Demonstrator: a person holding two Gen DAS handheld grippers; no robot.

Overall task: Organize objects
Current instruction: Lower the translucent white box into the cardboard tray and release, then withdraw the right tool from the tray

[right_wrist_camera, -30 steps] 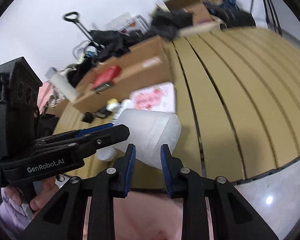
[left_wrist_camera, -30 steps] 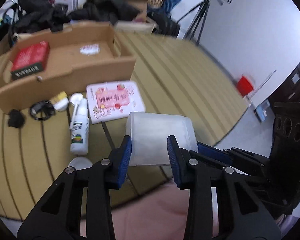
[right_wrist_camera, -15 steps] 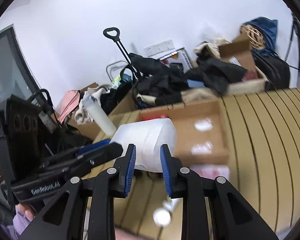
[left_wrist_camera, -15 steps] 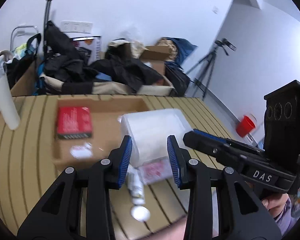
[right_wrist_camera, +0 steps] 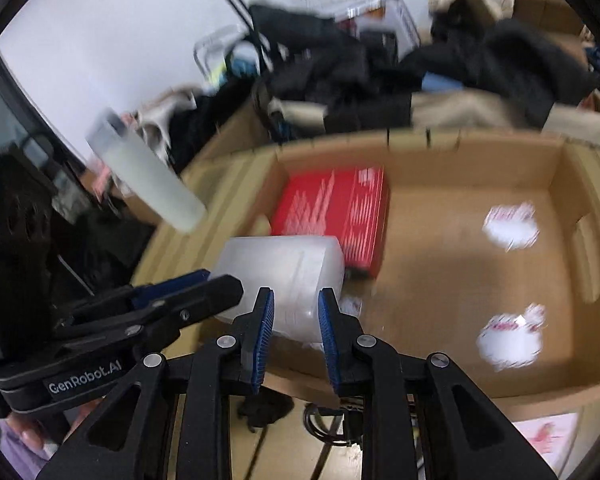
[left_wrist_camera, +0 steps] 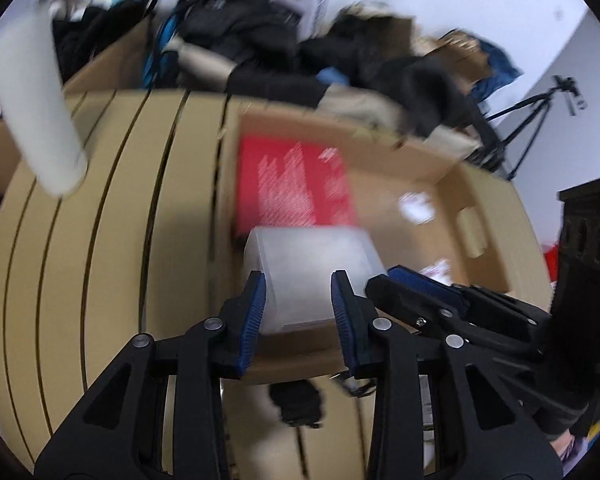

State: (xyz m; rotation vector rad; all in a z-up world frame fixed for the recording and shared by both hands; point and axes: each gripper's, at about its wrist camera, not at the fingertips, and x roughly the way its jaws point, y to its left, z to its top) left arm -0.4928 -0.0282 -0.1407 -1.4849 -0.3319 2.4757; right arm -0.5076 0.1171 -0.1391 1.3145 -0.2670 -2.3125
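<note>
- Red box [right_wrist_camera: 332, 216] sits mid-frame in the cardboard box [right_wrist_camera: 580, 394], right behind your translucent container [right_wrist_camera: 284, 276]
- Both grippers, left [left_wrist_camera: 298, 308] and right [right_wrist_camera: 294, 332], clamp that container, now over the box instead of the table

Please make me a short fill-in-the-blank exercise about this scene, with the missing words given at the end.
1. Both grippers hold one translucent white ____ together.
2. It hangs over the open ____ box.
3. The flat box already lying inside is ____ in colour.
4. The left gripper and the right gripper have ____ pads on their fingers.

Missing words: container; cardboard; red; blue
</note>
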